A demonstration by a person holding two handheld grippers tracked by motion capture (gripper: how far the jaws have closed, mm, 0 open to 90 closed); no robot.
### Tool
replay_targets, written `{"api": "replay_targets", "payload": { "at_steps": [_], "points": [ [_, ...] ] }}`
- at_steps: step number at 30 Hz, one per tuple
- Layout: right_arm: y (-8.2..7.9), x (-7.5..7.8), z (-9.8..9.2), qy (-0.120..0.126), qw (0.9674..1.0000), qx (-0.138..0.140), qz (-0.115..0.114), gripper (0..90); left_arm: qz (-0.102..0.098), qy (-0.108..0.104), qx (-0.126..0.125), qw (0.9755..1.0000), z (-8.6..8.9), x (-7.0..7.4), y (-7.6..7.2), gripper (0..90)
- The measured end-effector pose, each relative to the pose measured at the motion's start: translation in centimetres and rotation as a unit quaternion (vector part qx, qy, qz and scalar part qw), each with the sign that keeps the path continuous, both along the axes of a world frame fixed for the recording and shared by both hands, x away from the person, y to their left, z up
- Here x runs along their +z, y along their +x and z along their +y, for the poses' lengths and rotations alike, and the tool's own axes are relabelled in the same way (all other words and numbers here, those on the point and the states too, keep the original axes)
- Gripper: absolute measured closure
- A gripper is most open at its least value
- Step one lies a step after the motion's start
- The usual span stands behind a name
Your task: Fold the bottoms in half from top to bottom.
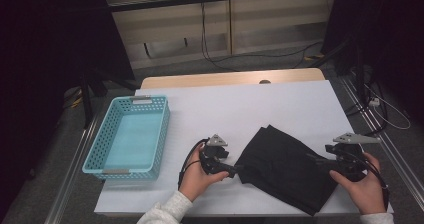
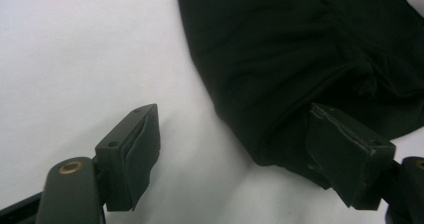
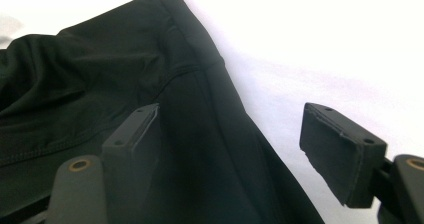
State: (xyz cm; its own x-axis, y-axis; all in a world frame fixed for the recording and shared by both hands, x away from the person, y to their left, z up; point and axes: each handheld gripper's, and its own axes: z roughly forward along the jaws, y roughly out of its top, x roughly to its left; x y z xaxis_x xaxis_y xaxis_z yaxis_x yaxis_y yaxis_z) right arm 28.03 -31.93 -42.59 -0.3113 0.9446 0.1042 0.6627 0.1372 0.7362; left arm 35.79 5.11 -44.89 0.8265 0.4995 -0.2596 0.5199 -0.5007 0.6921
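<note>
white covering spans the table (image 1: 260, 99), with a blue basket (image 1: 127, 136) at its left side. between the hands lies a folded black garment (image 1: 287, 166), long axis running diagonally. the left gripper (image 1: 231, 170) and right gripper (image 1: 316, 160) flank its opposite edges, both with jaws apart, nothing clamped; the left sits at its near corner.

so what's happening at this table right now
A person at a white-covered table holds a gripper in each hand and is working on a folded black garment. The left gripper sits at the cloth's near-left corner with its jaws apart, one jaw over the fabric and the other over bare table. The right gripper straddles the cloth's right edge, its jaws also apart, so nothing is clamped yet. A light blue basket stands empty at the left of the table.
</note>
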Motion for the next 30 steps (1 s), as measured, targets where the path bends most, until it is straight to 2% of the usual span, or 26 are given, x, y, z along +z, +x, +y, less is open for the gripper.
{"api": "replay_targets", "payload": {
  "at_steps": [2, 3, 6, 7, 8, 11, 12, 13, 14, 15, 17, 21, 23, 25, 26, 27, 30],
  "points": [
    [0.0, 0.0, 0.0, 0.0, 1.0, 0.002, 0.002, 25.1, -0.002, 0.011, -0.007, 0.9999, -0.3, -0.4, -0.2, 22.5],
    [0.0, -0.1, 0.1, 0.0, 1.0, 0.003, 0.002, 25.2, -0.008, 0.011, -0.009, 0.9999, -0.4, -0.5, -0.3, 22.3],
    [0.0, -0.1, 0.2, 0.0, 1.0, 0.006, 0.001, 25.4, -0.011, 0.013, -0.01, 0.9998, -0.5, -0.4, -0.3, 22.9],
    [0.0, -0.1, 0.2, 0.001, 1.0, 0.008, 0.001, 25.5, -0.016, 0.013, -0.01, 0.9997, -0.6, -0.5, -0.4, 26.0],
    [0.0, -0.1, 0.3, 0.001, 1.0, 0.007, 0.002, 25.6, -0.029, 0.018, -0.011, 0.9994, -0.7, -0.6, -0.7, 28.8],
    [0.0, -0.1, 0.3, 0.001, 1.0, 0.007, 0.003, 25.7, -0.02, 0.016, -0.011, 0.9996, -0.9, -0.4, -1.0, 47.9],
    [0.0, -0.1, 0.3, 0.001, 1.0, 0.007, 0.004, 25.8, -0.016, 0.016, -0.015, 0.9996, -1.0, -0.4, -1.1, 47.9],
    [0.0, -0.1, 0.3, 0.0, 1.0, 0.007, 0.003, 25.9, -0.025, 0.021, -0.013, 0.9994, -1.2, -0.4, -1.2, 54.6],
    [0.0, -0.1, 0.3, 0.0, 1.0, 0.007, 0.003, 25.9, -0.025, 0.021, -0.013, 0.9994, -1.2, -0.4, -1.2, 58.9],
    [0.0, 0.0, 0.3, 0.0, 1.0, 0.007, 0.002, 25.9, -0.027, 0.023, -0.012, 0.9993, -1.2, -0.4, -1.2, 58.9],
    [0.0, 0.0, 0.3, -0.001, 1.0, 0.008, 0.0, 25.9, -0.023, 0.02, -0.006, 0.9995, -1.2, -0.5, -1.0, 71.9],
    [0.0, 0.1, 0.4, 0.0, 1.0, 0.008, -0.002, 26.0, -0.001, 0.017, -0.007, 0.9998, -1.4, -0.4, -0.7, 84.1],
    [0.1, 0.1, 0.4, 0.0, 1.0, 0.009, -0.002, 26.3, 0.004, 0.017, -0.006, 0.9998, -1.4, -0.3, -0.5, 85.2],
    [0.0, 0.3, 0.4, 0.001, 1.0, 0.007, -0.005, 26.8, 0.011, 0.015, 0.01, 0.9998, -1.0, -0.1, 0.5, 86.2],
    [0.0, 0.3, 0.4, 0.001, 1.0, 0.007, -0.005, 26.8, 0.011, 0.015, 0.01, 0.9998, -1.0, -0.1, 0.5, 86.3],
    [0.0, 0.3, 0.5, 0.001, 0.9999, 0.01, -0.008, 26.8, 0.011, 0.01, 0.022, 0.9997, -0.5, 0.0, 1.3, 86.4],
    [0.0, 0.3, 0.7, 0.001, 0.9999, 0.011, -0.007, 26.9, 0.009, 0.008, 0.033, 0.9994, 0.1, 0.3, 2.1, 86.4]
  ]
}}
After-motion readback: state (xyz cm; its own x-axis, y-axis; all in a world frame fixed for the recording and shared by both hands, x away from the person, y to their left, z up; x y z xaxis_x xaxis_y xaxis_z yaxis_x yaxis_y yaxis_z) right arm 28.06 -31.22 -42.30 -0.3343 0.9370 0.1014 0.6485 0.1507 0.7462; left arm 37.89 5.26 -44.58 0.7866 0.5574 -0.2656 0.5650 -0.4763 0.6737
